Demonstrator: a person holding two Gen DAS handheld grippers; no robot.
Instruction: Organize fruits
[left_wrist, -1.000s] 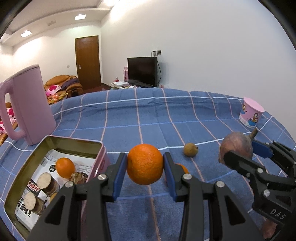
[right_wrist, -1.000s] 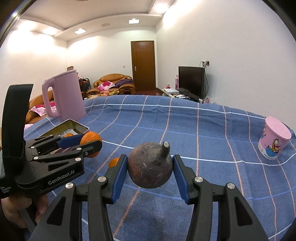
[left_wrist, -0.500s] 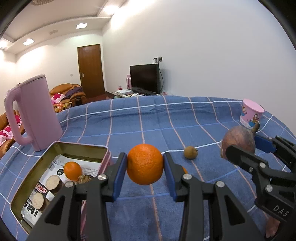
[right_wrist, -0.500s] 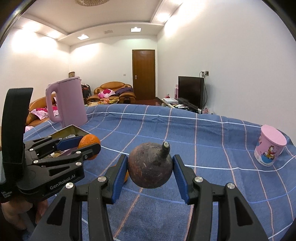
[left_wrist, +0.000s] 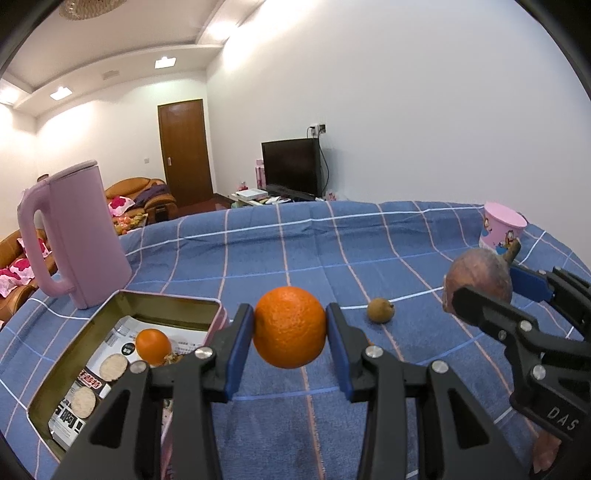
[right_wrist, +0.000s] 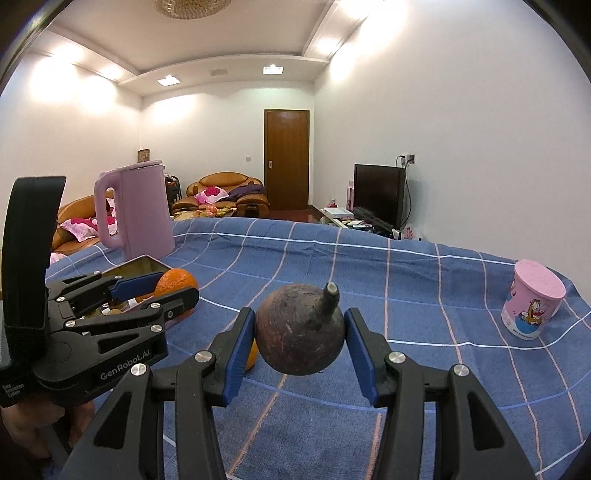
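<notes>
Left gripper (left_wrist: 290, 332) jaws clamp orange (left_wrist: 289, 327) at widest part: firm, round, may roll. Right gripper (right_wrist: 300, 341) jaws clamp mangosteen (right_wrist: 300, 334): hard shell, likely light.

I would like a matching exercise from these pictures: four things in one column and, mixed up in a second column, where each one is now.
Things:
1. large orange
2. dark round fruit with a stem
3. small brown fruit
4. pink kettle

Places:
A. lying free on the blue checked cloth
B. standing on the cloth behind the open tin
C. clamped in the left gripper
D. clamped in the right gripper

Pairs: 1-C, 2-D, 3-A, 4-B
</notes>
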